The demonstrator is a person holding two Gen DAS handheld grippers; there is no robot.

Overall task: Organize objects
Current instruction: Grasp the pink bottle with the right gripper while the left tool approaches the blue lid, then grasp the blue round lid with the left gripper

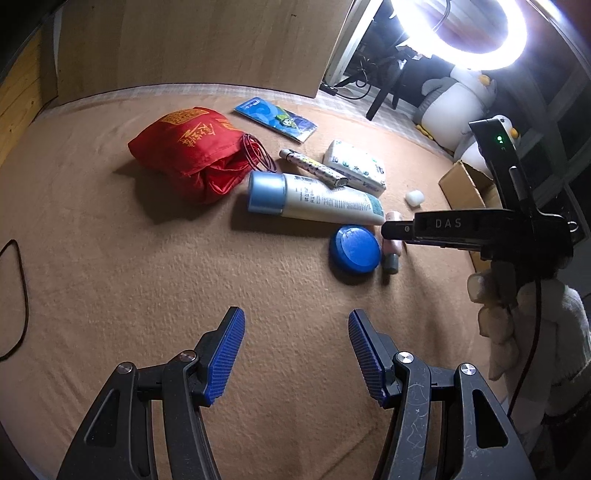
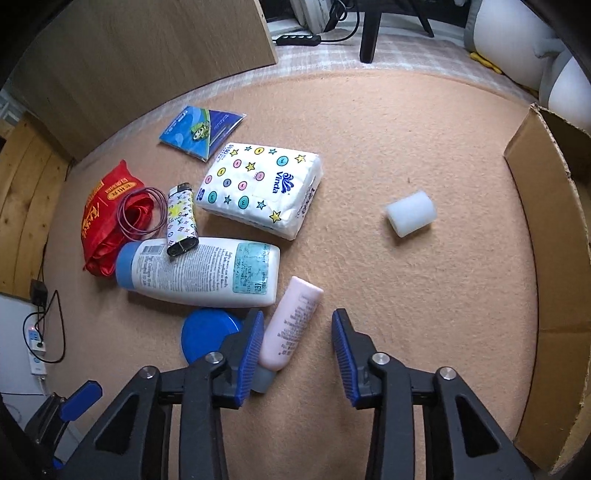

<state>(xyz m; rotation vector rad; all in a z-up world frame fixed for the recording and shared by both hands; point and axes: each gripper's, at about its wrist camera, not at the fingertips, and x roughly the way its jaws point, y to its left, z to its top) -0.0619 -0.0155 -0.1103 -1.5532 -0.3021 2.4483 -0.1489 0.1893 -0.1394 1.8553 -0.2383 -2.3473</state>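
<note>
A lived-in room at home: a tan fleece blanket (image 1: pixel 147 277) covers the surface, penguin plush toys (image 1: pixel 454 99) sit by a chair's legs (image 2: pixel 369 33), and wood panelling (image 2: pixel 22 192) lines one side. A ring light (image 1: pixel 476 33) glares overhead, and a power strip (image 2: pixel 37 347) lies plugged in

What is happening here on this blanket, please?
A person is tidying small items scattered on a tan blanket, with a hand-held gripper in each hand. The right hand-held gripper points down at a pink tube; one pad is beside it, but the jaws are not closed on it. The left hand-held gripper is open and holds nothing. A cardboard box stands open at the right.
</note>
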